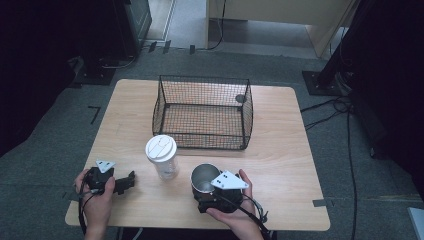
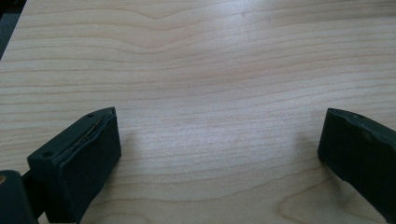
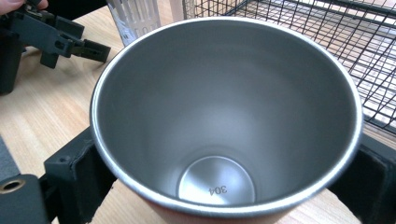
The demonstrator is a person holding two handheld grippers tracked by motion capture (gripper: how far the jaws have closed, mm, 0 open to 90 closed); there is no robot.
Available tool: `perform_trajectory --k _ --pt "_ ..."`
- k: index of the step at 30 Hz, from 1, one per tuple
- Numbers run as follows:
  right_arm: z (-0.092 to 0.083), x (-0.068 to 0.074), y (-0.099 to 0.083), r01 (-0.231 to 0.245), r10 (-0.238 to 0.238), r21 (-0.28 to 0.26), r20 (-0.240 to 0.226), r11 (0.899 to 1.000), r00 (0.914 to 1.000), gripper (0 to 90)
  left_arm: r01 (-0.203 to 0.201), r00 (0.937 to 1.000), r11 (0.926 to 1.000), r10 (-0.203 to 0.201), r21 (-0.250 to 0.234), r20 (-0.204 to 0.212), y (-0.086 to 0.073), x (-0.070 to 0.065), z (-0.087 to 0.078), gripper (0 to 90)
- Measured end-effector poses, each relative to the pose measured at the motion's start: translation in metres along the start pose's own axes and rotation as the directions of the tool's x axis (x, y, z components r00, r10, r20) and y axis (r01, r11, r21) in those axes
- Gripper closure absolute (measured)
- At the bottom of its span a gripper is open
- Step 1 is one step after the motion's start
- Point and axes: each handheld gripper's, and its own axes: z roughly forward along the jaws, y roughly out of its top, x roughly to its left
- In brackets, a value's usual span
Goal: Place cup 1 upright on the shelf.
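A light wooden table (image 1: 280,150) carries a black wire basket (image 1: 202,112) at its far middle, open at the top. Just in front of the basket's near left corner stands a clear plastic cup with a white lid (image 1: 161,156). To the right of that cup, near the table's front edge, is a stainless steel cup (image 1: 204,179), upright and open-mouthed.

The right gripper (image 1: 218,195), held in the person's right hand (image 1: 239,212), sits against the near side of the steel cup. The right gripper view shows what the high view cannot: the black fingers (image 3: 77,175) press the cup's wall from either side, grasping it just under the rim, and the number 304 is stamped on the cup's inner bottom. The same view catches the basket's mesh at upper right, the ribbed base of the lidded cup at top, and the left gripper at upper left.

The left gripper (image 1: 129,181), in the left hand (image 1: 95,197), lies low at the table's front left, well apart from the cups. The left gripper view shows its fingers (image 2: 84,158) spread wide, released, with bare wood grain between them.
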Motion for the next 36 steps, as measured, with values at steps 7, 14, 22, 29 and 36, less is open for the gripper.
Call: perform_trajectory --k 7,14,22,29,36 --pt "0.006 0.008 0.002 0.007 -0.006 -0.013 0.043 1.0 0.999 0.8 0.0 1.0 1.0 0.0 0.0 0.0 0.0 0.0 0.0 0.1" --pt "0.006 0.009 0.004 0.015 -0.014 -0.024 0.069 1.0 0.9975 6.4 0.001 1.0 1.0 -0.001 -0.001 0.0 0.0 0.0 0.0 0.1" --pt "0.006 0.012 0.004 0.024 -0.021 -0.032 0.088 0.999 0.9959 7.2 0.002 1.0 1.0 -0.002 -0.001 0.0 0.0 0.0 0.0 0.0" --pt "0.003 0.01 0.005 0.016 -0.014 -0.03 0.087 0.999 0.9961 7.2 0.002 1.0 1.0 -0.002 -0.001 0.0 0.0 0.0 0.0 0.1" --pt "-0.005 0.009 0.013 0.014 -0.01 -0.048 0.084 0.999 0.9964 7.3 0.002 1.0 1.0 -0.002 -0.001 0.0 0.0 0.0 0.0 0.1"
